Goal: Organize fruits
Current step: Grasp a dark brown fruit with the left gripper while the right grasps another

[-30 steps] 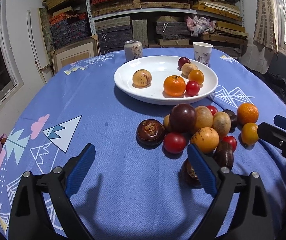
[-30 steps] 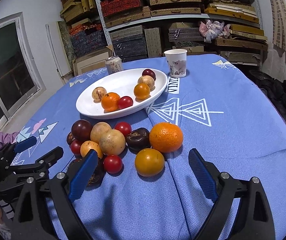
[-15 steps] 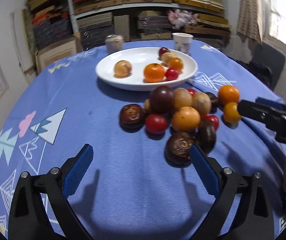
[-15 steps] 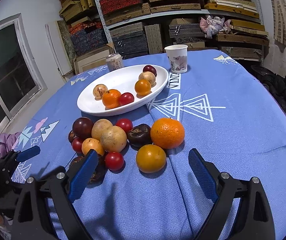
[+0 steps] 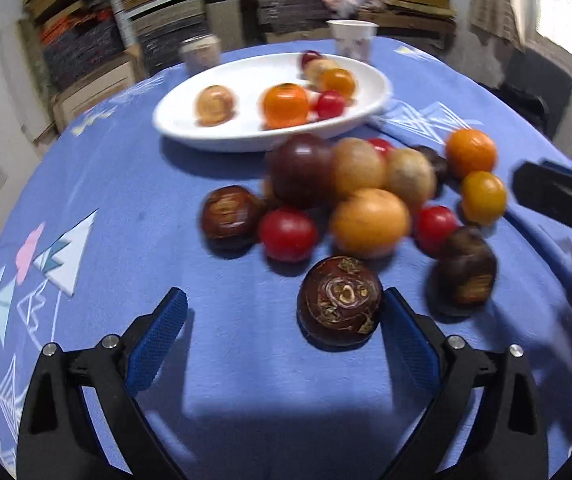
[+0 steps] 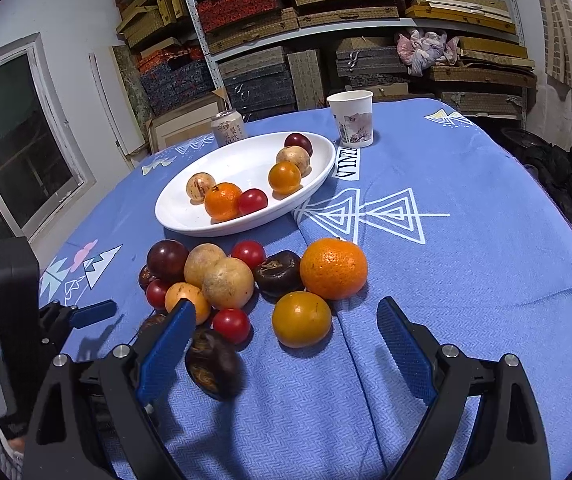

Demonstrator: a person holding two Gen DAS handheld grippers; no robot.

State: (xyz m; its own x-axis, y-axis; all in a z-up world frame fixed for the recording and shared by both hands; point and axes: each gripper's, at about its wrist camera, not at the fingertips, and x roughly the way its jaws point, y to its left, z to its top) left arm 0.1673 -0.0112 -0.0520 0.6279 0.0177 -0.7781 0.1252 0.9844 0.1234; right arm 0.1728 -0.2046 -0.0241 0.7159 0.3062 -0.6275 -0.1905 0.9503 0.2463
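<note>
Left wrist view: left gripper (image 5: 282, 320) fingers spread wide, dark brown water chestnut (image 5: 339, 301) lying against the right finger (image 5: 405, 340), off centre. Right gripper (image 6: 286, 344) likewise spread, farther off, nearer the yellow-orange fruit (image 6: 301, 319).

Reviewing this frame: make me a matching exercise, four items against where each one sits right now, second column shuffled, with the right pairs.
Items:
1. paper cup
2. big orange
3. dark plum
4. drink can

Places:
A. in the white dish, at its far end
B. on the blue cloth, in the fruit pile, nearest the right gripper
C. behind the dish, on the window side
D. beyond the dish, beside the printed lettering

Pairs: 1-D, 2-B, 3-A, 4-C
</note>
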